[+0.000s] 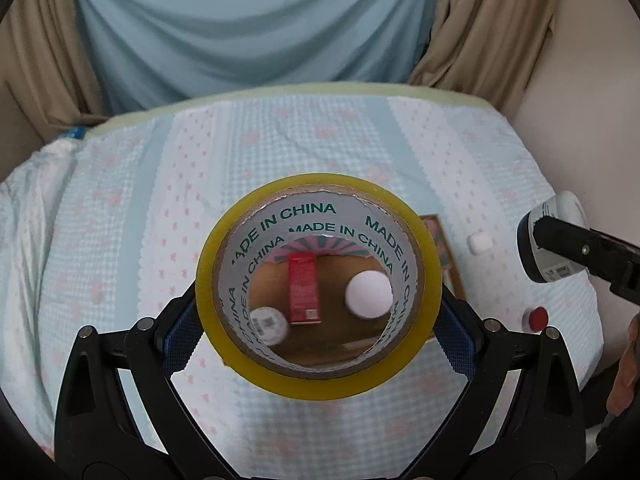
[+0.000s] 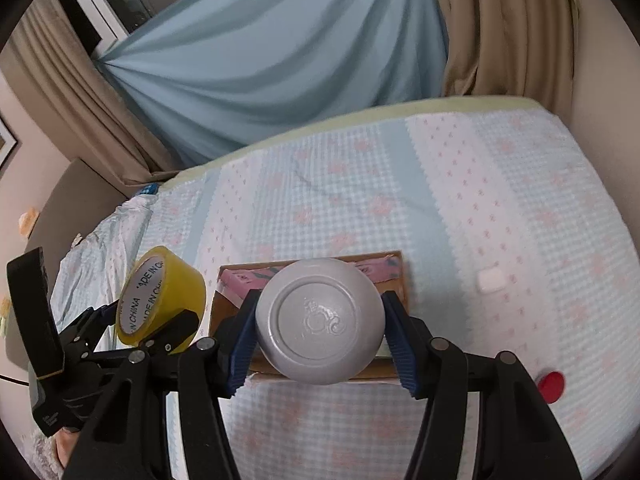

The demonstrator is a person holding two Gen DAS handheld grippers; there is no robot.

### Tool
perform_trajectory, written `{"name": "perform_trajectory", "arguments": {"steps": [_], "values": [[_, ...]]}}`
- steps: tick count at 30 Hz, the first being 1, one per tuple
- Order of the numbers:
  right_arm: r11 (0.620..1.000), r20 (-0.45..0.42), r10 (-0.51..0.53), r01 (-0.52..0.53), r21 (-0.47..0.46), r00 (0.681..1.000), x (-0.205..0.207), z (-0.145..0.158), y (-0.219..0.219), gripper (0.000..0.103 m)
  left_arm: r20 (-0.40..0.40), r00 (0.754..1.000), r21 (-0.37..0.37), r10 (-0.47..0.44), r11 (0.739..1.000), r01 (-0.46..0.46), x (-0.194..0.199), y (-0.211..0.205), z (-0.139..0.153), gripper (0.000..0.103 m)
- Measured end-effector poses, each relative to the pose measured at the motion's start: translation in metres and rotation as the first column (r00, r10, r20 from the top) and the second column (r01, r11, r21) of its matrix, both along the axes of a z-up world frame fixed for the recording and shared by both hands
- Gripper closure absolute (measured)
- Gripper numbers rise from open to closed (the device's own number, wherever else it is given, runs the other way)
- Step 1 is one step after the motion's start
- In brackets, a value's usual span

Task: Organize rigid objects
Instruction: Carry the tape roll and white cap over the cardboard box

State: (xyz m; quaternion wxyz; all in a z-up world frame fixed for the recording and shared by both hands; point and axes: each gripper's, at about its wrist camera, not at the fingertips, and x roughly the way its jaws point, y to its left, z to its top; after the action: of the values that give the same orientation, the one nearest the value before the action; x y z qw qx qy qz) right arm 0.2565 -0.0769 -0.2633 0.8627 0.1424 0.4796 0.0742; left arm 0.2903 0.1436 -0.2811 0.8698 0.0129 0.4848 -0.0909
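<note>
home bedroom: bed (image 2: 400, 184) under patterned coverlet, blue and tan curtains (image 1: 240, 20) behind.

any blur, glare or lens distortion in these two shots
Left wrist view: fisheye bends the bed edge into an arc; dark vignette in the corners; the tape roll is sharp, the bedspread softly blurred. Right wrist view: same bowing, horizon tilted; the white jar is sharp with a soft sheen, no harsh glare; the curtains are smeared. Lighting is even, shadows faint.

- The right gripper (image 2: 320, 326) clamps a grey bowl (image 2: 319, 320), its base facing the camera, above a cardboard box (image 2: 394, 280).
- The left gripper (image 2: 154, 330) holds a yellow tape roll (image 2: 160, 294).
- A red cap (image 2: 551, 385) and a white block (image 2: 490, 280) lie on the patterned bedspread (image 2: 400, 184).
</note>
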Motion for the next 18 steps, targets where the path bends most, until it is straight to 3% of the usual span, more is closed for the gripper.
{"name": "perform_trajectory", "arguments": {"steps": [8,18], "values": [[1.0,-0.093,0.005,-0.008,-0.025,0.996,0.04,-0.051,0.019,0.048,-0.113,0.994,-0.015,-0.004,1.0,0.002,0.05,0.022,-0.059,0.006],[0.999,-0.223,0.0,-0.009,-0.04,0.975,0.084,-0.127,0.019,0.048,-0.238,0.97,0.013,-0.059,0.998,0.064,0.09,0.01,-0.134,0.006]]}}
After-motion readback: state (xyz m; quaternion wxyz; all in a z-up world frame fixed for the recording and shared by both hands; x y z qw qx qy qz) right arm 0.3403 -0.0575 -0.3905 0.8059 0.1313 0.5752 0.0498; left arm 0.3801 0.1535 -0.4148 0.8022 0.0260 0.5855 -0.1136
